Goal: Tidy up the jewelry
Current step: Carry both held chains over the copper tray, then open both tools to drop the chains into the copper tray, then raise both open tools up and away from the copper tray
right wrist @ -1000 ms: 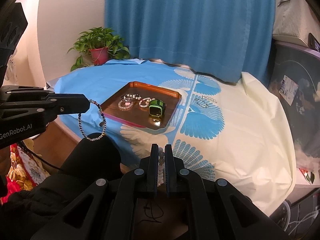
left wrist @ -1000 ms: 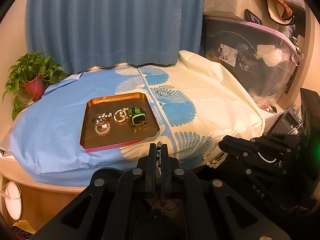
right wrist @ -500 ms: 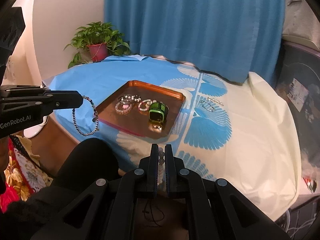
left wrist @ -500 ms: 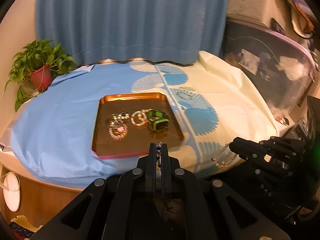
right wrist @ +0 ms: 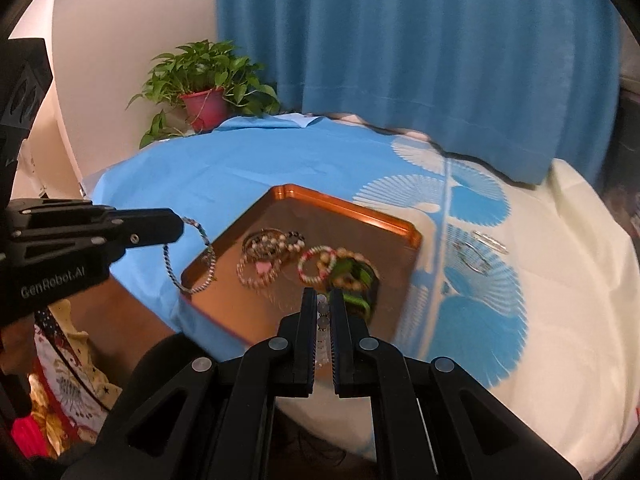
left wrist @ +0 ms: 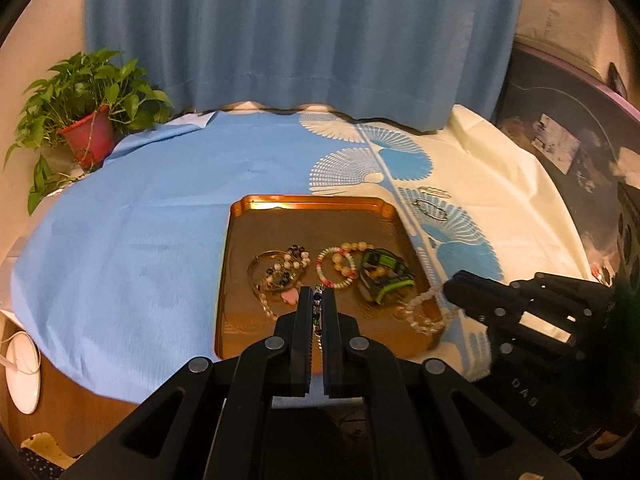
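A copper tray (left wrist: 236,248) (right wrist: 344,204) lies on a blue and cream cloth. It holds several bead bracelets (left wrist: 280,272) (right wrist: 264,256) and a green watch (left wrist: 384,276) (right wrist: 354,274). My left gripper (left wrist: 318,300) (right wrist: 176,226) is shut on a dark beaded bracelet (right wrist: 192,260) that hangs over the tray's near left corner. My right gripper (right wrist: 323,304) (left wrist: 450,290) is shut on a pale bead bracelet (left wrist: 422,312) (right wrist: 322,332) hanging over the tray's near right corner. Two thin bracelets (left wrist: 432,208) (right wrist: 478,252) lie on the cloth right of the tray.
A potted plant (left wrist: 84,120) (right wrist: 204,96) stands at the back left. A blue curtain (left wrist: 296,32) hangs behind the table. A dark clear storage bin (left wrist: 568,152) stands at the right. A white round object (left wrist: 22,372) sits low at the left.
Both grippers have moved forward toward the tray with their bracelets still held. The tray now looks larger and closer in both views.
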